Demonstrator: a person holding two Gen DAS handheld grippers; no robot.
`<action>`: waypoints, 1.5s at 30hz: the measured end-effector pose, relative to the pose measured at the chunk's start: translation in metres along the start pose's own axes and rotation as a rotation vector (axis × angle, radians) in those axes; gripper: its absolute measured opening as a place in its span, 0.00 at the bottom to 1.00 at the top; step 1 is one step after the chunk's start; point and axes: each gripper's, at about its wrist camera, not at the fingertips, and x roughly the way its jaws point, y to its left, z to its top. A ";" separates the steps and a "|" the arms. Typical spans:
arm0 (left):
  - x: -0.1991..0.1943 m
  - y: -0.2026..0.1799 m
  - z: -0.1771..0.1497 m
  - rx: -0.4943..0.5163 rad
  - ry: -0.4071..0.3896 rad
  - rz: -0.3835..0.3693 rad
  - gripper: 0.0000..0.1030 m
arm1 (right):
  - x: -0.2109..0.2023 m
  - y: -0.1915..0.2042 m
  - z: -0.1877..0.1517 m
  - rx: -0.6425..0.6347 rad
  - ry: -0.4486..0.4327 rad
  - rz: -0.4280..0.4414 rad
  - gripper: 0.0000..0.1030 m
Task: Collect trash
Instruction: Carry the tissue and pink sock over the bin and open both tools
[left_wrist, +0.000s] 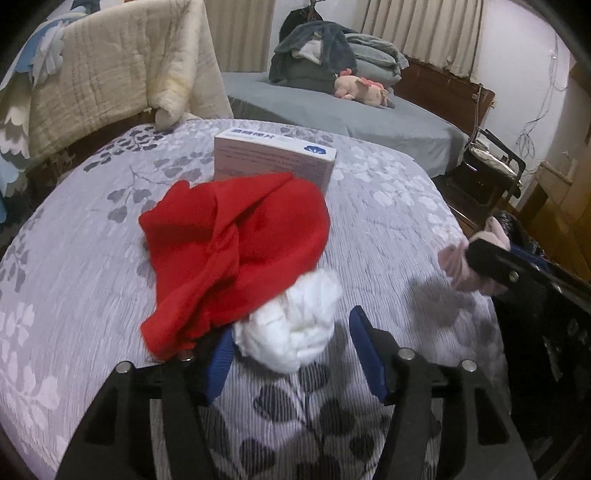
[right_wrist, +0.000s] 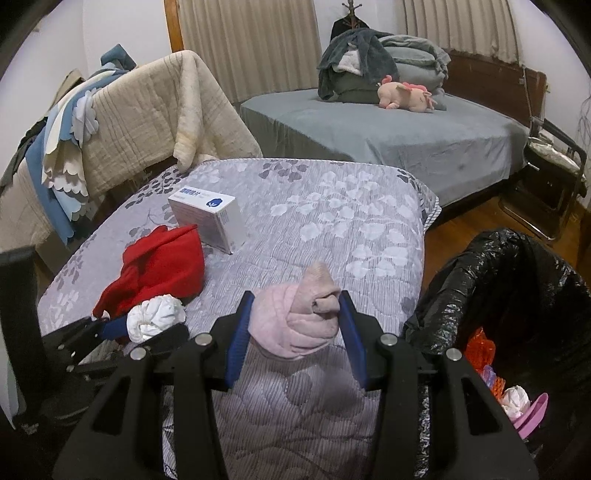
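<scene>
While your right hand-held gripper (right_wrist: 293, 325) is clamped on a rolled pink cloth (right_wrist: 295, 321), its blue pads pressing both sides of the bundle, your left hand-held gripper (left_wrist: 291, 350) stands open around a crumpled white tissue wad (left_wrist: 295, 325). That wad touches the left pad and lies apart from the right one, so nothing is squeezed there yet. You can see the pink cloth held above the quilt (right_wrist: 332, 229), casting a shadow on it, near the quilt's right edge.

Just past that edge, to your right, sits the bin with the black bag (right_wrist: 498, 280), its mouth open. Inside it you have an orange crinkled wrapper (right_wrist: 480, 350), a white tissue (right_wrist: 515, 400) and a pink plastic piece (right_wrist: 533, 413); the rest of the inside is too dark to tell.

Against the far side of the white wad lies a red cloth (left_wrist: 236, 254), partly over your left finger. Behind the red cloth a white box (left_wrist: 275, 158) stands upright on the quilt.

The right half of the quilt is bare fabric up to its edge. Beyond it you see wood floor (right_wrist: 476, 218), then a grey bed (right_wrist: 388, 133) with folded blankets (right_wrist: 373, 62) and a pink plush toy (right_wrist: 406, 94).
</scene>
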 end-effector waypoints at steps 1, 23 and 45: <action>0.000 0.000 0.001 0.000 0.003 0.000 0.56 | 0.000 0.000 0.000 -0.001 0.000 -0.001 0.43; -0.063 -0.029 0.000 0.034 -0.086 -0.066 0.40 | -0.056 -0.017 0.001 0.027 -0.065 -0.008 0.43; -0.080 -0.144 0.039 0.195 -0.174 -0.242 0.40 | -0.151 -0.114 -0.016 0.145 -0.174 -0.196 0.43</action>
